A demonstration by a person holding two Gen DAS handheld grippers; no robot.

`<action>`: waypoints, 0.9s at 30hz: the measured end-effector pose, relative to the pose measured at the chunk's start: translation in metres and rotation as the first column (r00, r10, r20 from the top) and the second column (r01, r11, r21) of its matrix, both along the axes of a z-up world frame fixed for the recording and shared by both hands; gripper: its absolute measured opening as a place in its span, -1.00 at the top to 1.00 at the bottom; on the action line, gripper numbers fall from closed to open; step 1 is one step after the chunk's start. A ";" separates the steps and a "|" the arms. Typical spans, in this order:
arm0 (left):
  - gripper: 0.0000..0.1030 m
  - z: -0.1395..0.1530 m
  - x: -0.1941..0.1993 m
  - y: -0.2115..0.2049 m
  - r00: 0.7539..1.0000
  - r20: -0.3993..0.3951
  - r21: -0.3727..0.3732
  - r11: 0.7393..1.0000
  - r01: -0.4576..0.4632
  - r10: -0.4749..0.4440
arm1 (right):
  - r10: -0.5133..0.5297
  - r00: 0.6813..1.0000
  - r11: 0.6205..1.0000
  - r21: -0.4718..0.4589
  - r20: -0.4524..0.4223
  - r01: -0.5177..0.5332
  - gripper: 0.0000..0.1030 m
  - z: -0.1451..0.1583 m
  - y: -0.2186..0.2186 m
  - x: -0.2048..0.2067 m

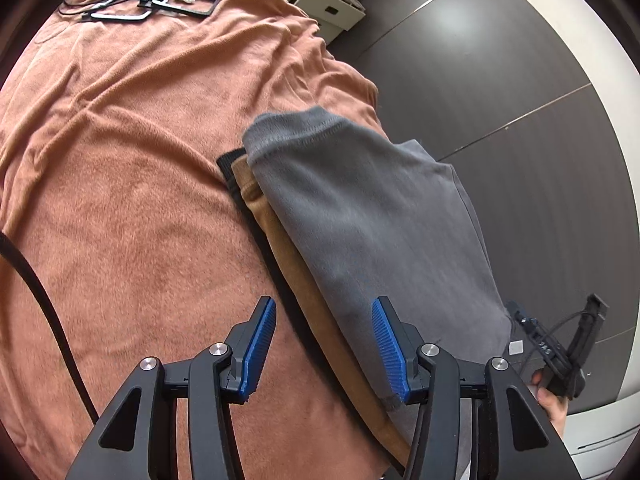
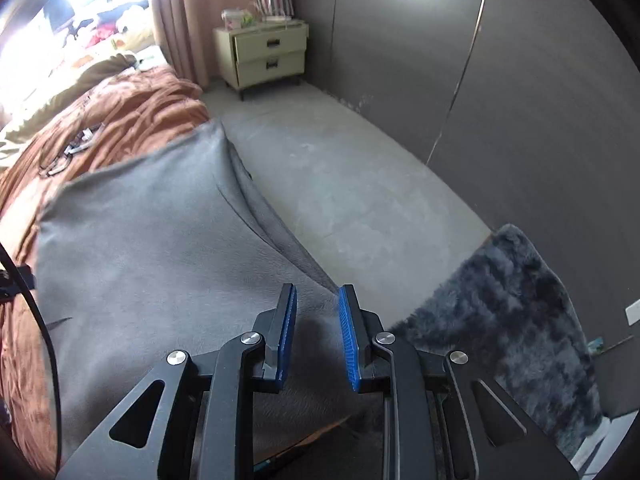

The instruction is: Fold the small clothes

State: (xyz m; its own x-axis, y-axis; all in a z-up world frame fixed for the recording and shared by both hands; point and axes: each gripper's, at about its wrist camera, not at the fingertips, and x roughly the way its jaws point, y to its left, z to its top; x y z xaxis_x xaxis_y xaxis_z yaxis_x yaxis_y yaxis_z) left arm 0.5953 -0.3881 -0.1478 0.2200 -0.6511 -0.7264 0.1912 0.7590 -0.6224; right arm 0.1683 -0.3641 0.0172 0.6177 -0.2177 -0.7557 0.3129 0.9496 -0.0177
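Observation:
A folded grey garment (image 1: 360, 208) lies on top of a stack at the bed's right edge, over a tan piece (image 1: 280, 240) and a black one (image 1: 230, 164). My left gripper (image 1: 324, 302) hovers open over the stack's near edge, its blue pads wide apart and touching nothing. In the right wrist view the grey garment (image 2: 160, 240) spreads below my right gripper (image 2: 317, 288). Its jaws stand narrow, with grey cloth in the gap and a crease running up to the right fingertip. The right gripper (image 1: 560, 344) and the hand holding it meet the garment's lower right corner.
A rust-brown blanket (image 1: 120, 160) covers the bed, with black hangers (image 1: 152, 4) at its far end. A black cable (image 1: 40, 300) crosses the left. Beyond the bed are grey floor (image 2: 340, 180), a cream nightstand (image 2: 264, 56), a dark wardrobe wall and a shaggy dark rug (image 2: 512, 320).

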 end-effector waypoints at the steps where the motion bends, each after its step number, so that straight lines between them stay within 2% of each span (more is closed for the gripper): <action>1: -0.03 0.000 -0.003 -0.001 1.000 -0.005 -0.004 1.000 0.002 -0.002 | 0.022 0.999 1.000 0.012 0.027 -0.022 0.63 0.005 0.007 -0.005; 3: -0.08 -0.001 -0.007 -0.002 1.000 -0.009 -0.007 1.000 0.004 -0.004 | 0.066 0.996 0.997 0.027 0.056 -0.068 0.49 0.011 0.025 -0.015; 5: -0.14 -0.001 -0.010 -0.004 1.000 -0.005 -0.003 1.000 0.003 -0.003 | 0.117 0.991 0.993 0.024 0.067 -0.119 -0.17 0.013 0.046 -0.016; 6: -0.15 -0.002 -0.011 -0.005 1.000 -0.006 0.000 1.000 0.004 -0.004 | 0.141 0.988 0.990 0.017 0.070 -0.143 -0.27 0.012 0.055 -0.018; 9: -0.15 -0.006 -0.016 -0.008 1.000 -0.019 0.003 1.000 0.011 -0.011 | 0.211 0.976 0.977 -0.031 0.048 -0.210 -0.29 0.002 0.084 -0.013; 12: -0.15 -0.011 -0.019 -0.011 0.999 -0.025 0.016 1.000 0.023 -0.022 | 0.232 0.973 0.969 -0.083 -0.003 -0.232 -0.29 -0.018 0.103 -0.006; 15: -0.15 -0.016 -0.021 -0.013 0.999 -0.033 0.025 0.999 0.034 -0.033 | 0.236 0.971 0.967 -0.097 -0.030 -0.237 -0.29 -0.034 0.102 -0.001; 19: -0.15 -0.017 -0.024 -0.014 0.999 -0.032 0.035 0.999 0.042 -0.041 | 0.238 0.971 0.971 -0.029 0.012 -0.238 -0.29 -0.039 0.087 -0.014; 23: -0.15 -0.018 -0.029 -0.019 0.998 -0.034 0.028 0.999 0.044 -0.043 | 0.239 0.971 0.971 -0.001 -0.003 -0.239 -0.29 -0.041 0.075 -0.024; 25: -0.15 -0.017 -0.032 -0.021 0.998 -0.031 0.025 0.999 0.048 -0.047 | 0.232 0.973 0.973 0.013 -0.006 -0.232 -0.29 -0.038 0.071 -0.027; 27: -0.15 -0.016 -0.032 -0.025 0.998 -0.025 0.022 0.998 0.052 -0.052 | 0.220 0.975 0.975 0.027 0.029 -0.220 -0.29 -0.026 0.068 -0.032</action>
